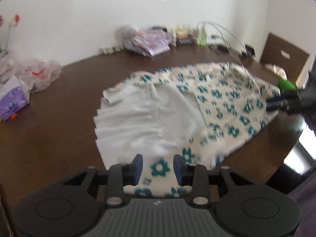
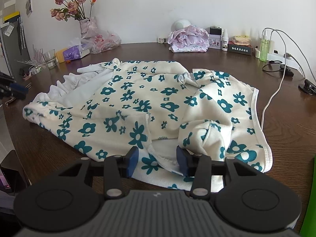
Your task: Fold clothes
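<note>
Fabric sits between both sets of blue pads, so I start there. My left gripper (image 1: pixel 158 168) stands partly apart over the near edge of the floral garment (image 1: pixel 217 102); the flowered cloth passes between the jaws, but I see bare gaps on either side of it, so I read the pads as not pressing. My right gripper (image 2: pixel 157 163) is likewise part-way apart, straddling a white-stitched hem at the opposite end, the right pad perhaps grazing the trim; I cannot call that a firm pinch.

To do this fold well, I judge that I should close fully on a single layer of hem at each end, not a bunch, lift both ends evenly, and carry the edge across so the white inner side (image 1: pixel 142 114) gets covered squarely. A loose bite would let the soft knit slip out mid-carry.

Both grippers point forward and downward at the cloth from opposite ends; each shows at the edge of the other's view.

The garment lies spread and rumpled on the dark wooden table (image 2: pixel 286 122), near the white cable (image 2: pixel 270 100), well apart from the vase of dried roses (image 2: pixel 87 25).
</note>
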Demonstrator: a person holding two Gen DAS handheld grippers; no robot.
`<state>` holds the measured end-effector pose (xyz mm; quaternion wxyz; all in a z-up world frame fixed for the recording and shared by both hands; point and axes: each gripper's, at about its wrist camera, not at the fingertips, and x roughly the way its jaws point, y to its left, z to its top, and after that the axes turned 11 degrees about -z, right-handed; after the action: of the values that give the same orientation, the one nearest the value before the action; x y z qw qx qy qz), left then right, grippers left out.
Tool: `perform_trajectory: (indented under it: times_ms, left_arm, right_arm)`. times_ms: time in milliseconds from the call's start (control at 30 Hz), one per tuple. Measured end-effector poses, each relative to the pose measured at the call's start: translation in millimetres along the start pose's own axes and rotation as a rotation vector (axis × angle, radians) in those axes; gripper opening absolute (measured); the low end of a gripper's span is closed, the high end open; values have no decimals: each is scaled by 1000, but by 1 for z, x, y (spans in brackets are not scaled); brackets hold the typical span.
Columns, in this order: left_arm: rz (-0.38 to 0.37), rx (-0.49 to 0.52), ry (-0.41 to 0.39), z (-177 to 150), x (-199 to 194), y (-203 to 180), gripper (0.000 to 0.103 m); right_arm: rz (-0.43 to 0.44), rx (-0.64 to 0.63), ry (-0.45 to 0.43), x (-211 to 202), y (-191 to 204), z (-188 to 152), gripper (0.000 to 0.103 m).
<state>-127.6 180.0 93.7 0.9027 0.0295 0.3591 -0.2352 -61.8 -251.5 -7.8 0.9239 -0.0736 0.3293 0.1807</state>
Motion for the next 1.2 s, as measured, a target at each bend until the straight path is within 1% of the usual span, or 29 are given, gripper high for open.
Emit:
perform_trajectory:
  times_ms: [33, 67, 100, 133, 167, 233, 300, 400, 433, 500, 567, 633, 767, 933, 1033, 1067, 1133, 1200]
  left_arm:
    - [7, -20, -51, 5, -5, 1, 48]
    - [4, -34, -74, 10, -2, 0, 52]
    - [0, -49, -77, 17, 6, -1, 58]
    - [-4, -54, -73, 25, 15, -5, 60]
    - [-10, -58, -69, 29, 27, -10, 60]
    - [-55, -56, -50, 37, 54, -23, 60]
    - [-109, -31, -33, 40, 78, -38, 61]
    - [-168, 45, -8, 36, 104, -60, 70]
    - [-178, 60, 11, 33, 113, -65, 70]
    - [-172, 62, 58, 26, 128, -69, 70]
    - [-146, 40, 85, 19, 136, -65, 70]
    - [-135, 8, 106, 14, 139, -59, 69]
    - [-122, 13, 105, 8, 135, -56, 69]
    - [-102, 55, 116, 7, 134, -61, 70]
    - [-105, 64, 114, 6, 134, -62, 70]
    - [-107, 67, 113, 5, 134, -61, 70]
    - [-113, 72, 118, 5, 132, -61, 70]
    - [-113, 76, 122, 4, 132, -62, 70]
  right_arm:
    - [0, -2, -1, 0, 1, 0, 46]
    - [-2, -5, -1, 1, 2, 0, 47]
    - [-7, -11, -1, 1, 4, 1, 49]
    - [-14, -16, 0, 1, 6, 1, 50]
    - [-22, -22, 0, 1, 8, 1, 50]
    - [-32, -23, 3, 2, 10, 2, 50]
    - [-36, -19, 6, 1, 10, 2, 50]
    - [-42, -16, 5, 1, 10, 1, 50]
    - [-44, -16, 4, 1, 11, 1, 50]
    - [-49, -17, 3, 0, 11, 0, 50]
    - [-52, -20, 0, 0, 12, -1, 50]
    - [-54, -21, -3, 0, 12, -1, 50]
    - [-50, -22, -10, 1, 12, -1, 51]
    - [-49, -27, -15, 1, 12, -3, 52]
    - [-48, -25, -17, 1, 12, -3, 51]
    - [-50, -26, -17, 1, 12, -3, 51]
    - [-56, -26, -16, 0, 10, -3, 43]
    - [-57, -20, -11, -1, 7, -3, 38]
